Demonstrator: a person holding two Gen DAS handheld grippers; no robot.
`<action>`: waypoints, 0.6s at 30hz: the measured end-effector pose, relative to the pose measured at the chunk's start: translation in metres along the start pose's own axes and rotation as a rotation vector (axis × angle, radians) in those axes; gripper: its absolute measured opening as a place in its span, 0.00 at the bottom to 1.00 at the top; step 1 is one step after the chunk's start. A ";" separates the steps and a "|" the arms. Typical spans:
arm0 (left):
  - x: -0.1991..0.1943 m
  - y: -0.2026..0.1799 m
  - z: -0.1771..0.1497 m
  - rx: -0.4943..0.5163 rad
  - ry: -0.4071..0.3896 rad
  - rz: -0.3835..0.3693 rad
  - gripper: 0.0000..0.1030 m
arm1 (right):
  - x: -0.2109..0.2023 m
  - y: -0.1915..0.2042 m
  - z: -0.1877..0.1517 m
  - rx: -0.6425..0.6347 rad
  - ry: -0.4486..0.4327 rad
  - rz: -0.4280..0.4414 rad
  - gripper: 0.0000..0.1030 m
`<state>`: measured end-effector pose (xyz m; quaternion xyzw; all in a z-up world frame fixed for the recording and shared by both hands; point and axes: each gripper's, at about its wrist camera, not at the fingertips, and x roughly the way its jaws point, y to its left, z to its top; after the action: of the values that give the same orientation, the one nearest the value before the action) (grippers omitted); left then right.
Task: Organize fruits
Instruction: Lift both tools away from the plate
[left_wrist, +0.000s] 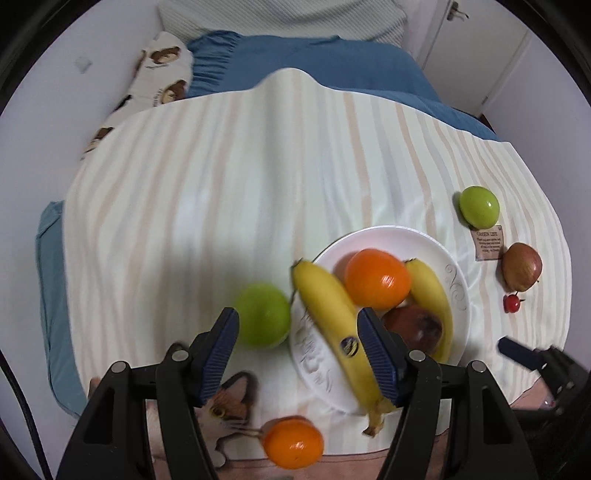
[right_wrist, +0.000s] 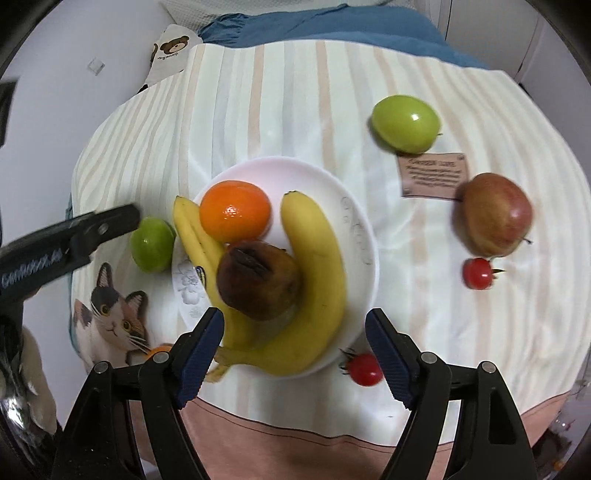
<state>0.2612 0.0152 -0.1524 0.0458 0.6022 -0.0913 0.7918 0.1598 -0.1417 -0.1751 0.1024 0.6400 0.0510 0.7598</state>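
A white plate (right_wrist: 354, 221) holds an orange (right_wrist: 235, 210), two bananas (right_wrist: 314, 258) and a dark brown fruit (right_wrist: 258, 280). In the left wrist view the plate (left_wrist: 458, 288) lies right of a green apple (left_wrist: 263, 314). My left gripper (left_wrist: 297, 325) is open above the plate's left rim, empty. My right gripper (right_wrist: 293, 328) is open over the plate's near edge, empty. Loose on the cloth lie another green apple (right_wrist: 406, 123), a red apple (right_wrist: 496, 214), two cherry tomatoes (right_wrist: 478, 273) (right_wrist: 365, 369) and a second orange (left_wrist: 293, 443).
The striped cloth (right_wrist: 277, 110) has a cat picture (right_wrist: 110, 314) at the near left and a brown label (right_wrist: 434, 175). Blue bedding (left_wrist: 295, 59) and a bear-print pillow (left_wrist: 162, 74) lie behind. The cloth's pink front edge (right_wrist: 295, 424) is near.
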 end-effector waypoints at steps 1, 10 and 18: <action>-0.004 0.002 -0.006 -0.010 -0.012 0.009 0.63 | -0.004 -0.002 -0.002 -0.004 -0.008 -0.010 0.79; -0.037 -0.003 -0.051 -0.033 -0.088 0.055 0.63 | -0.043 -0.003 -0.018 -0.043 -0.086 -0.042 0.79; -0.075 -0.002 -0.082 -0.070 -0.129 0.042 0.63 | -0.096 0.007 -0.041 -0.111 -0.187 -0.056 0.79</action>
<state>0.1635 0.0347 -0.1020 0.0247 0.5517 -0.0562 0.8318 0.1028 -0.1507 -0.0874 0.0464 0.5652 0.0553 0.8218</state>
